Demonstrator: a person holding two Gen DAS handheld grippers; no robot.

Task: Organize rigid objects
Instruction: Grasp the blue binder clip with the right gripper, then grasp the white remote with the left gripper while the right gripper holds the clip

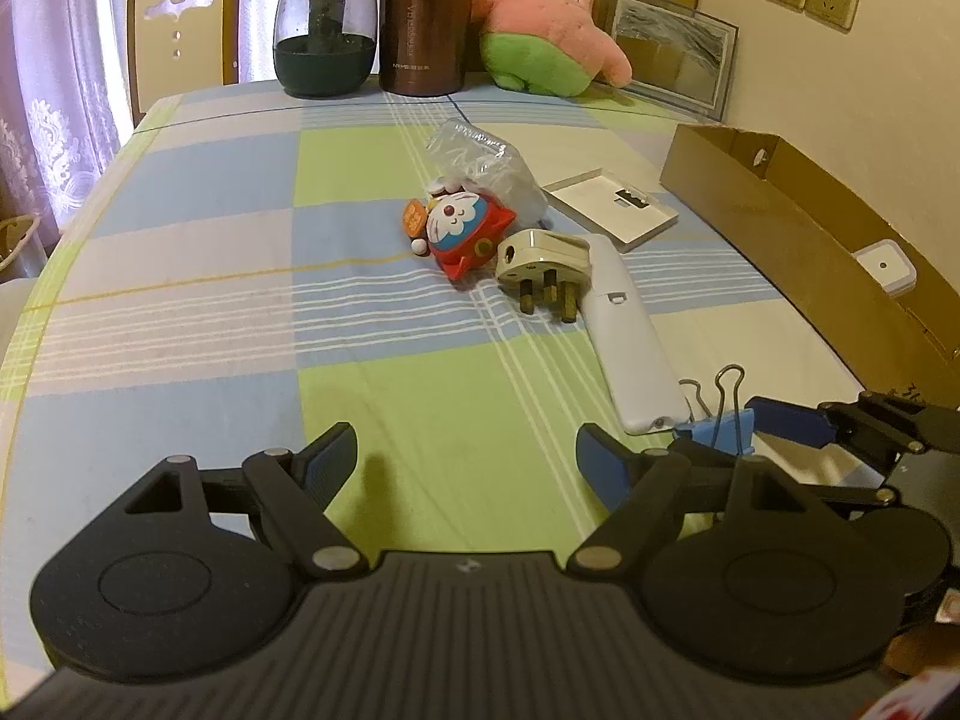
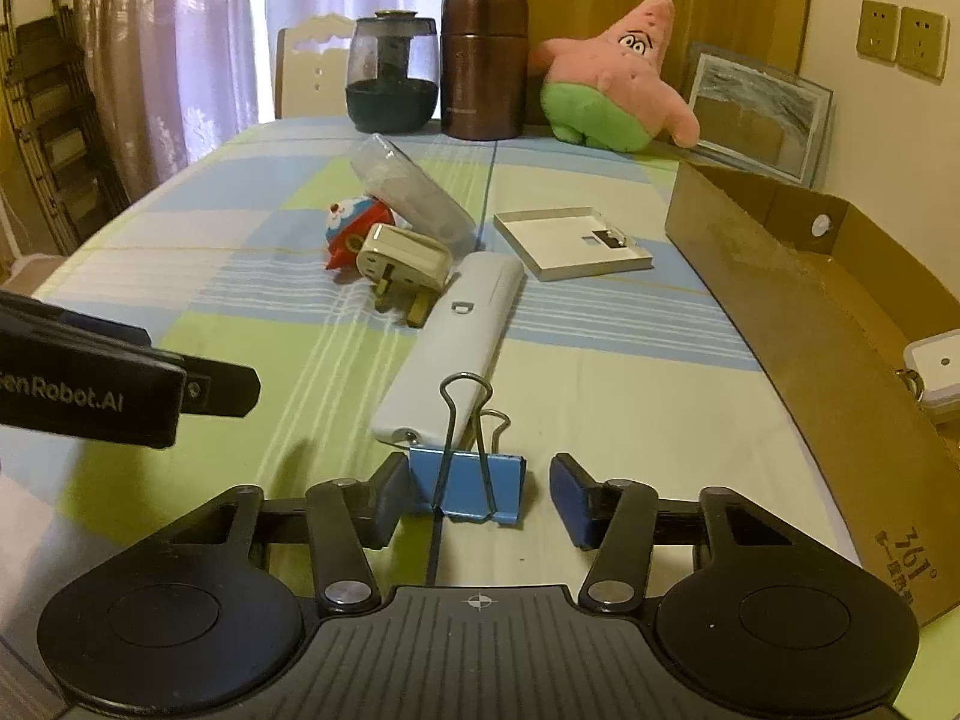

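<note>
Right gripper (image 2: 477, 495) sat low over the checked tablecloth (image 2: 252, 276), jaws apart around a blue binder clip (image 2: 468, 483). The clip lay between the fingers, nearer the left finger, which looked to touch or nearly touch its edge; a clear gap remained to the right finger, so it was not clamped. The clip's wire handles stood up ahead of the fingertips.

Just beyond the clip, touching or nearly so, lay a long white remote-like device (image 2: 450, 348), angled away up and to the right. Further ahead and slightly left sat a cream three-pin plug (image 2: 402, 264), then a red and blue toy figure (image 2: 351, 228), with a clear plastic container (image 2: 414, 192) tilted over them. A flat white box lid (image 2: 570, 243) lay ahead to the right. A brown cardboard box (image 2: 810, 312) ran along the far right side, a small white square device (image 2: 936, 369) inside it.

Left gripper (image 1: 465, 456) hovered over bare tablecloth to the left of the right one, jaws wide apart, nothing between them. From it the clip (image 1: 717, 429) sat just off its right finger.

At the table's far end: a dark glass jar (image 2: 390, 81), a brown flask (image 2: 483, 66), a pink star plush (image 2: 612, 78), a framed picture (image 2: 756, 114).
</note>
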